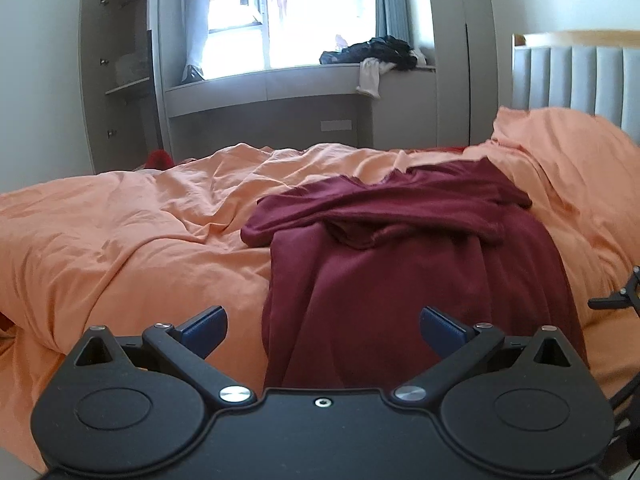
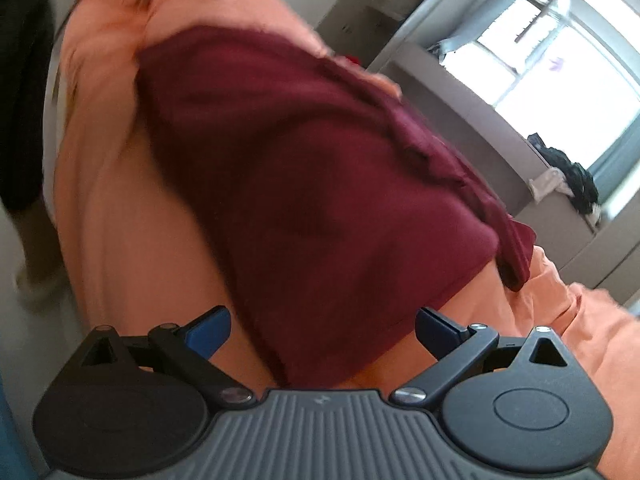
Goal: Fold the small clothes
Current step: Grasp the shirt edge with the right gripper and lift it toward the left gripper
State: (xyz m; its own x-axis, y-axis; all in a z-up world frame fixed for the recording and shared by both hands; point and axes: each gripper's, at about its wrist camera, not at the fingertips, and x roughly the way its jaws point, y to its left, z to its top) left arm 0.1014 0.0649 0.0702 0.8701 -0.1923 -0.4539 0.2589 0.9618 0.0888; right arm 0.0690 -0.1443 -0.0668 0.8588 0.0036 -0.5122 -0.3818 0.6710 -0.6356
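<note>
A dark red garment [image 1: 400, 264] lies crumpled on the orange bed cover [image 1: 132, 240], its near end hanging over the bed's front edge. My left gripper [image 1: 323, 330] is open and empty, just in front of the garment's hanging hem. In the right wrist view, tilted and blurred, the same garment [image 2: 304, 184] fills the middle. My right gripper [image 2: 323, 330] is open and empty, its fingers either side of the garment's near edge without holding it. Part of the right gripper [image 1: 618, 300] shows at the right edge of the left wrist view.
An orange pillow [image 1: 560, 148] lies against the grey padded headboard [image 1: 576, 76] at the right. Behind the bed is a window bench [image 1: 280, 84] with a pile of dark clothes [image 1: 376, 54], and an open cupboard [image 1: 116, 80] at the left.
</note>
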